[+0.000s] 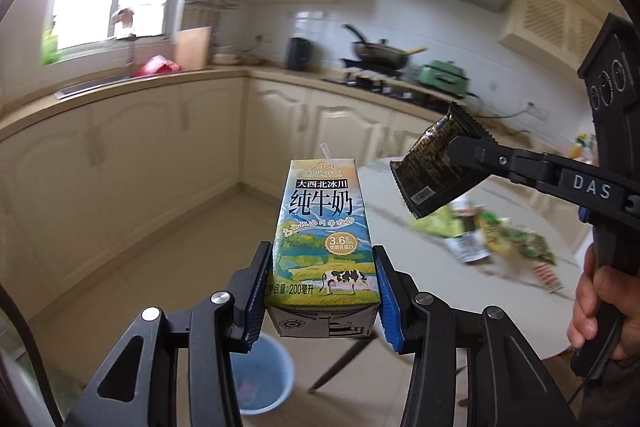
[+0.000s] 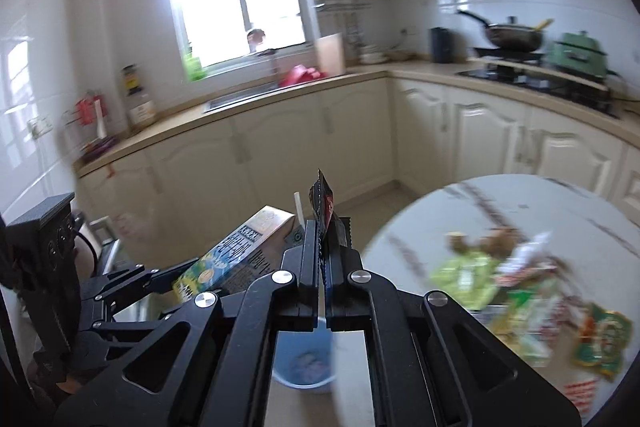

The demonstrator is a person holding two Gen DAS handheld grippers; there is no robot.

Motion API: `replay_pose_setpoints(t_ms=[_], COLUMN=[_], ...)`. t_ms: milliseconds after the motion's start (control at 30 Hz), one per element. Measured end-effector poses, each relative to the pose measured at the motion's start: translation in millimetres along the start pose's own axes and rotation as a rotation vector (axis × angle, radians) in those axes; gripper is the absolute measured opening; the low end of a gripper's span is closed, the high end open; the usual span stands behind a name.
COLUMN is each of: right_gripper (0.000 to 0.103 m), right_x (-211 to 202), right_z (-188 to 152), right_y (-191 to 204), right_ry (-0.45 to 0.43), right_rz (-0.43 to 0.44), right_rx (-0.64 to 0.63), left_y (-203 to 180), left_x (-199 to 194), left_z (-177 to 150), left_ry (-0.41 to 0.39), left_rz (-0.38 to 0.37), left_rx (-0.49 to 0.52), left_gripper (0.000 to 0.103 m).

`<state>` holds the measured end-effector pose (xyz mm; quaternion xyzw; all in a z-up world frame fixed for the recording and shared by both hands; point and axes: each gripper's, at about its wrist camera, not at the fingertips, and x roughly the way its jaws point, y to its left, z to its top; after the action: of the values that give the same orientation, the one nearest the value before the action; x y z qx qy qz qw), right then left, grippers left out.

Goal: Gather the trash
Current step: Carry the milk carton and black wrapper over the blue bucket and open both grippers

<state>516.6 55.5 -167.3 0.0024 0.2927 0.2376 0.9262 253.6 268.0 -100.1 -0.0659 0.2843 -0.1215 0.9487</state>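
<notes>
We see a printed milk carton [image 1: 322, 239] of smooth, faintly glossy card between the blue ribbed pads [image 1: 386, 301] of the matt black plastic left claw [image 1: 320, 301]. The right claw [image 2: 322, 259], also matt black with bright metal pins, pinches a crinkled, shiny dark foil wrapper [image 1: 436, 171]. The bench [image 2: 460, 219] looks like polished marble, the bin [image 2: 304, 359] smooth blue plastic.

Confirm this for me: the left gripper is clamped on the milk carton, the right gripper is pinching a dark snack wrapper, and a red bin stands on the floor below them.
Wrong on one point: the bin is blue, not red, as the right wrist view shows. The rest stands: the left gripper is clamped on the milk carton, and the right gripper pinches the dark snack wrapper.
</notes>
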Motion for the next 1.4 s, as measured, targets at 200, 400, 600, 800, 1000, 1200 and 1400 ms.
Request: replay_pose_setpoints(t_ms=[200, 400, 600, 800, 1000, 1200, 1400], right_gripper=[0.003, 0.003, 0.004, 0.016, 0.032, 0.036, 0.043], right_x=[110, 231, 315, 355, 364, 356, 332], right_z=[-39, -109, -163, -187, -196, -191, -175], right_y=[43, 30, 0, -25, -32, -32, -6], right_ry=[0.168, 0.409, 0.555, 0.606, 0.614, 0.612, 0.573], right_rz=[0.086, 0.081, 0.070, 0.041, 0.020, 0.020, -0.011], right_rx=[0.007, 0.066, 0.143, 0.169, 0.175, 0.177, 0.118], left_y=[79, 120, 148, 170, 172, 163, 171], left_x=[20, 98, 185, 260, 309, 308, 277], left_z=[-41, -78, -90, -91, -84, -67, -34], left_ry=[0.136, 0.295, 0.429, 0.520, 0.553, 0.514, 0.432], left_rz=[0.087, 0.082, 0.068, 0.086, 0.103, 0.168, 0.286], left_rx=[-0.096, -0.148, -0.197, -0.238, -0.248, -0.248, -0.272], left_gripper=[0.043, 0.043, 0.043, 0.044, 0.051, 0.062, 0.062])
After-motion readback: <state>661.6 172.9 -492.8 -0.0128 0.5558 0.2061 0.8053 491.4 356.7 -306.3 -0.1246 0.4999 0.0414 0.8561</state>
